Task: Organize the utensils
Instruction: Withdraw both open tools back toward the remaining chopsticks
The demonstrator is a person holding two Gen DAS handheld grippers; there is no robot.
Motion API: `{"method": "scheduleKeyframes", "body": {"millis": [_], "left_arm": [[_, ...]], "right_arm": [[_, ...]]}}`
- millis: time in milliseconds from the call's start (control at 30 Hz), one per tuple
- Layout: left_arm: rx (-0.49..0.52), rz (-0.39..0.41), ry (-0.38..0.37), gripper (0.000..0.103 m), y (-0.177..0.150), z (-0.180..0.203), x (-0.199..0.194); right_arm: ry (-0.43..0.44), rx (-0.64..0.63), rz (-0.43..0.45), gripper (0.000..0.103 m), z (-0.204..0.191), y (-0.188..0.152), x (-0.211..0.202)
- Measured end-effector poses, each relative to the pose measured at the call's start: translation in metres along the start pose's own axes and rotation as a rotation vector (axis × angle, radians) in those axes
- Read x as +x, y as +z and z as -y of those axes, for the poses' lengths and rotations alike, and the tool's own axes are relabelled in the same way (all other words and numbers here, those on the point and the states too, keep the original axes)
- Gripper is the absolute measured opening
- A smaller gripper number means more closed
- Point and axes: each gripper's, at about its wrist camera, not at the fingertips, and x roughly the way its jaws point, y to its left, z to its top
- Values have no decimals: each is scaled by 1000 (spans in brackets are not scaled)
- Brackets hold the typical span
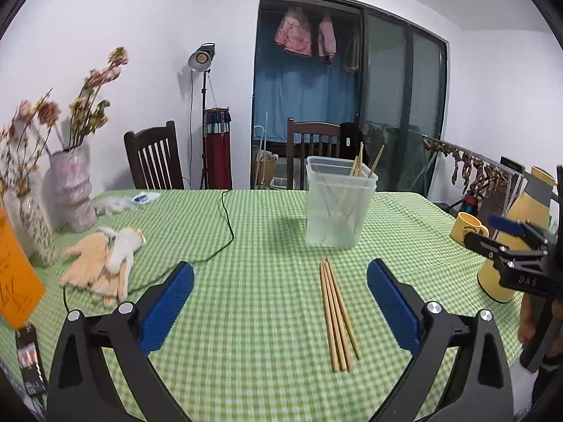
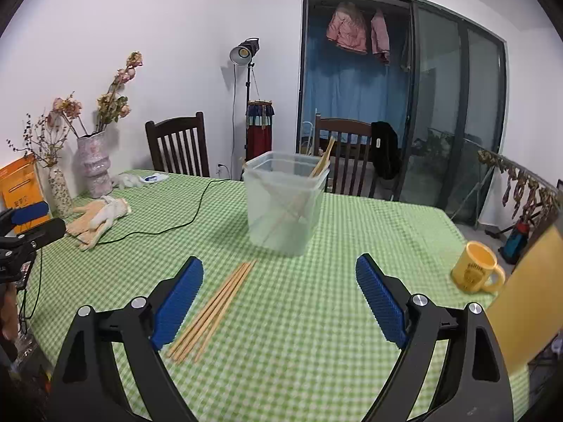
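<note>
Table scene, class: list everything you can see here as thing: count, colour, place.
chopsticks on the cloth: four, tan, lying before the tub
chopsticks in the tub: count unclear, tan, leaning
tub: one, clear, mid-table
tablecloth: one, green check
mug: one, yellow, right side
flask: one, yellow, behind the mug
gloves: a pair, tan and white, left side
vases: two, pale, holding dried flowers, left edge
cable: one, black, across the cloth
chairs: two, dark wood, far side
left gripper: open, empty
right gripper: open, empty
</note>
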Motion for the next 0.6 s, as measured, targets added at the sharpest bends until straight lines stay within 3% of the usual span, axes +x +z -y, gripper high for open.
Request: {"method": "scheduleKeyframes", "body": {"millis": [233, 333, 600], "left_arm": [[-69, 15, -64, 96, -49, -6, -10], [-91, -18, -97, 96, -70, -6, -8], [-71, -90, -98, 96, -110, -1, 3]], "right_arm": [[-64, -33, -6, 85, -24, -49, -8], [-58, -23, -20, 85, -33, -62, -12], [-29, -44, -49, 85, -52, -102, -20]]}}
